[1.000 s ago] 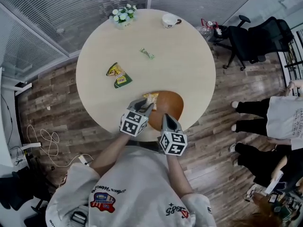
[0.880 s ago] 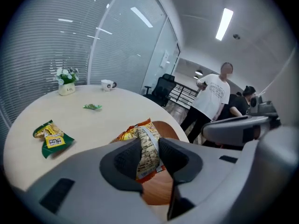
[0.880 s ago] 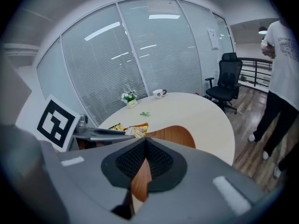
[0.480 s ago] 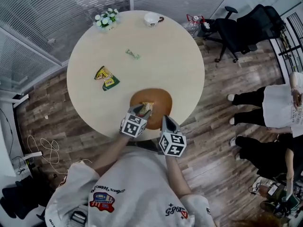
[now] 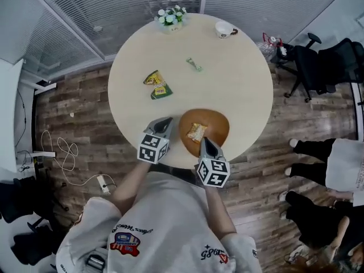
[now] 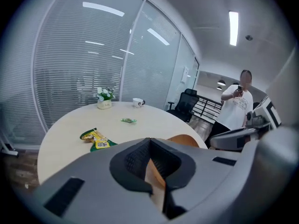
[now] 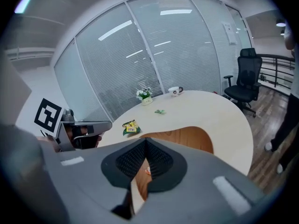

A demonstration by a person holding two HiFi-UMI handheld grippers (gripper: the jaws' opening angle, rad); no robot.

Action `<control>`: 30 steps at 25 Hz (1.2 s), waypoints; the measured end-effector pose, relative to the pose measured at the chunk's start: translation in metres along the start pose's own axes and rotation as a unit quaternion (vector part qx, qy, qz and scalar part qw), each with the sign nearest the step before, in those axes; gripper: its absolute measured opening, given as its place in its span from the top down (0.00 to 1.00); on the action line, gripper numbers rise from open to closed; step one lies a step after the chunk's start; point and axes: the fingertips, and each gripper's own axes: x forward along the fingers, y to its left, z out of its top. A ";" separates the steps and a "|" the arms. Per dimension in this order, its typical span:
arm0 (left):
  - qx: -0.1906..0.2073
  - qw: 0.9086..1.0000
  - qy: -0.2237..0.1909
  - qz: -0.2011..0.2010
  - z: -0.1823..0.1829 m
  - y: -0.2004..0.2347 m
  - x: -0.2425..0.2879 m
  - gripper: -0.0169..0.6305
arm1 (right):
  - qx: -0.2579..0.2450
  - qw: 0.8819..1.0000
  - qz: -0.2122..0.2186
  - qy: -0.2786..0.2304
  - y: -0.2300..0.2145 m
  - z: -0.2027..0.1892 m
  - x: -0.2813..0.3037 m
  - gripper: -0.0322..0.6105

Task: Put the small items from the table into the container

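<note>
Since the earlier frame, the left gripper (image 5: 164, 121) has let go of the yellow packet (image 5: 197, 132), which now lies in the wooden bowl (image 5: 219, 119). That gripper has pulled away to the bowl's left, jaws together and empty. Right gripper (image 5: 203, 140) sits at the bowl's near rim, jaws together, holding nothing. One item stowed. Outstanding on the table (image 5: 239, 90): snack packets (image 5: 157, 85) and a small green wrapper (image 5: 194, 65).

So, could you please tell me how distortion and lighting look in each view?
Head view: fisheye curves the blinds, light even, table sharp. Left gripper view: dark round vignette, ceiling light glares. Right gripper view: same vignette, light streaks reflected on the glass wall.
</note>
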 end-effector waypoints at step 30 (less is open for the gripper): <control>-0.027 0.998 0.050 0.001 -0.025 0.193 0.073 0.69 | 0.015 0.996 -0.088 0.014 0.078 0.016 0.071 0.95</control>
